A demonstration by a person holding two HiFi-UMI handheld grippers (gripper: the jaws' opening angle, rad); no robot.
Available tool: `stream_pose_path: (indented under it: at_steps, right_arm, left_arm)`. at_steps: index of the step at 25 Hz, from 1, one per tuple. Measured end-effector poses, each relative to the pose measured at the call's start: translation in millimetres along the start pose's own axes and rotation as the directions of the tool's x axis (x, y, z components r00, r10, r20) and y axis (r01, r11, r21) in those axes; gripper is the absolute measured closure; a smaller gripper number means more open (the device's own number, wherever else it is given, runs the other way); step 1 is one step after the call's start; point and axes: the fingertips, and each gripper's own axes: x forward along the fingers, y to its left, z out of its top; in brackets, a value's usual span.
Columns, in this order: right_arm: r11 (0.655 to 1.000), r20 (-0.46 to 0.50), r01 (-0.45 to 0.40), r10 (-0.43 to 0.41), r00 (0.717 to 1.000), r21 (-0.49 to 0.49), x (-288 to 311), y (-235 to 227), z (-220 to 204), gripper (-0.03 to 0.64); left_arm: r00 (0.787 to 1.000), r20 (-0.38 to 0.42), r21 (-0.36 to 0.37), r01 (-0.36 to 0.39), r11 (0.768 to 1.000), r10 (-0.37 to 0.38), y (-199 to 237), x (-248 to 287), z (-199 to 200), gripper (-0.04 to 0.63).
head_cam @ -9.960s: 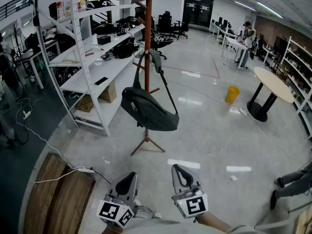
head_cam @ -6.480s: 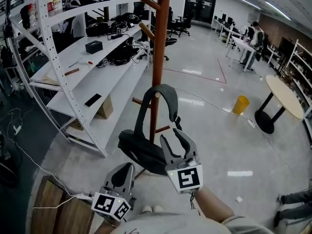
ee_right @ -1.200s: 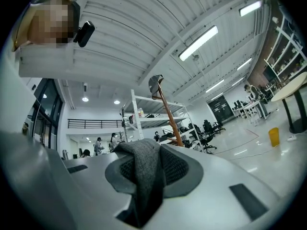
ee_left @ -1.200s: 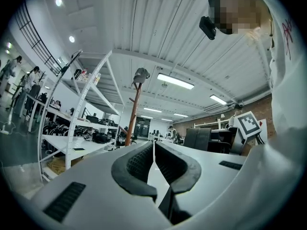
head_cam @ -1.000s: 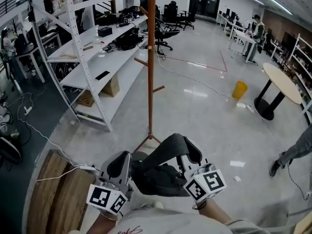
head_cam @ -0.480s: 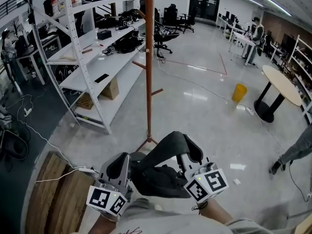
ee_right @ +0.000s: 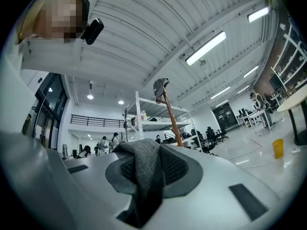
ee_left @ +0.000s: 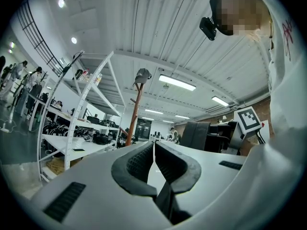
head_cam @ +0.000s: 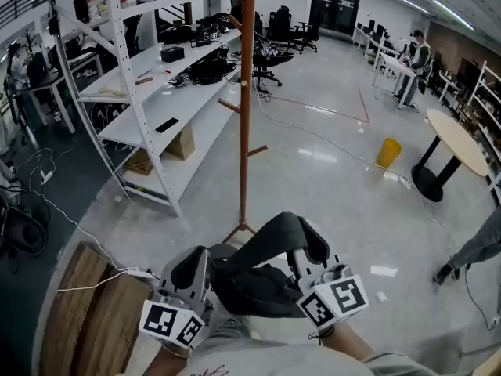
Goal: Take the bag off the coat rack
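Note:
The dark grey bag (head_cam: 249, 282) is off the brown coat rack (head_cam: 246, 108) and hangs low in front of the person, between the two grippers. Its wide strap (head_cam: 279, 236) loops up to my right gripper (head_cam: 308, 254), which is shut on it. In the right gripper view the grey strap (ee_right: 144, 172) fills the gap at the right gripper (ee_right: 146, 151), with the coat rack (ee_right: 171, 117) beyond. My left gripper (head_cam: 192, 268) sits just left of the bag. In its own view the left gripper (ee_left: 153, 153) is shut with nothing in it, and the coat rack (ee_left: 135, 109) stands ahead.
White shelving (head_cam: 149, 92) with gear runs along the left. A wooden board (head_cam: 90, 308) and a cable (head_cam: 70, 218) lie at lower left. A yellow bin (head_cam: 387, 152) and a round table (head_cam: 454, 141) stand to the right. A person's leg (head_cam: 473, 251) is at the right edge.
Ten seconds ago the bag hung on the rack; the right gripper then took its strap. Now the bag is off the rack, near the person. Over the last second, hardly any change.

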Motion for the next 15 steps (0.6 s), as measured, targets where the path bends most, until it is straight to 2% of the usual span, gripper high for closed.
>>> stream_pose_path:
  at_steps: [6,15]
  right_arm:
    - [1.0,-0.007,0.019,-0.019,1.0,-0.001,11,-5,-4,0.538]
    - [1.0,-0.001,-0.001,0.001,1.0,-0.01,18,0,-3,0.538]
  left_arm:
    - [1.0,-0.001,-0.002,0.029,1.0,-0.029,7,14,-3,0.568]
    - [0.999,0.012,0.003,0.039,0.999,-0.039,13,24,3,0.568]
